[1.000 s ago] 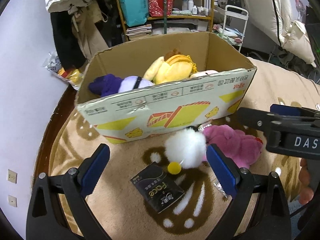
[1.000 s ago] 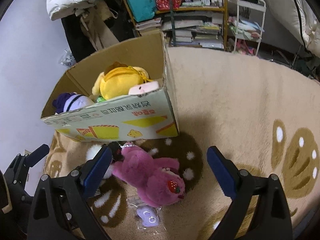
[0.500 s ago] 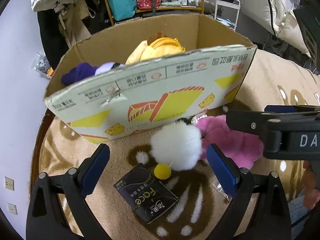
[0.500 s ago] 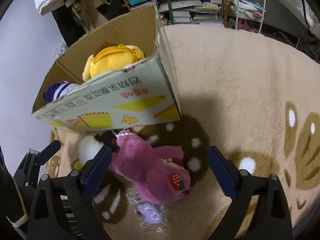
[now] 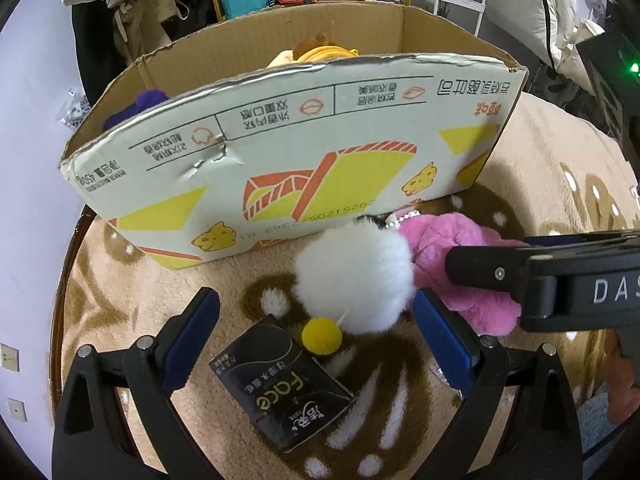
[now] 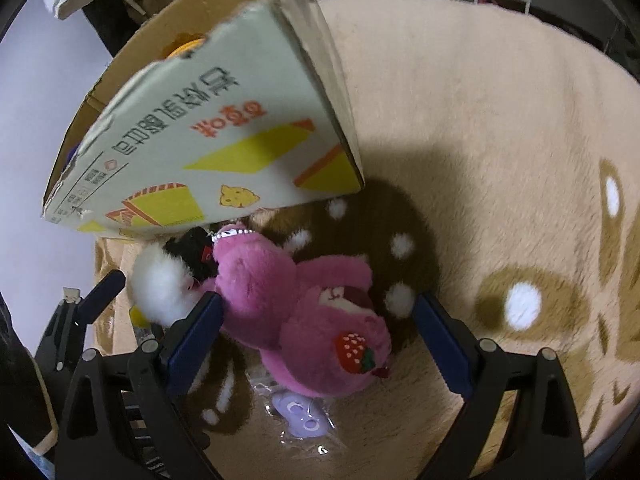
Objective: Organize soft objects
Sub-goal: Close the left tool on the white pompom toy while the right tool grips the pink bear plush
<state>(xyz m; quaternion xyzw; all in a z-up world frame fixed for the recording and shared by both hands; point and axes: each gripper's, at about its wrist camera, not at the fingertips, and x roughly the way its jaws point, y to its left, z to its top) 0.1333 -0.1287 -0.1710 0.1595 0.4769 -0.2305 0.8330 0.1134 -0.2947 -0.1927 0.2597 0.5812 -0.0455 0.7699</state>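
A white fluffy plush [image 5: 354, 278] with a yellow ball lies on the beige rug in front of a cardboard box [image 5: 280, 152]. My left gripper [image 5: 316, 340] is open and low over the rug, its jaws either side of the plush's near end. A pink plush bear [image 6: 304, 320] with a strawberry lies beside the white plush [image 6: 160, 292]; it also shows in the left wrist view [image 5: 460, 256]. My right gripper [image 6: 320, 344] is open and straddles the bear. The box holds a yellow plush [image 5: 320, 50] and a purple plush [image 5: 140, 106].
A black packet [image 5: 280, 388] lies on the rug [image 6: 480, 140] just under my left gripper. A small clear bag with a purple item [image 6: 300, 420] lies below the bear. Shelves, clothes and a white rack stand behind the box.
Both grippers have moved forward and down toward the plush toys, which now look larger. The box rim now hides most of the toys inside. Both grippers stay open.
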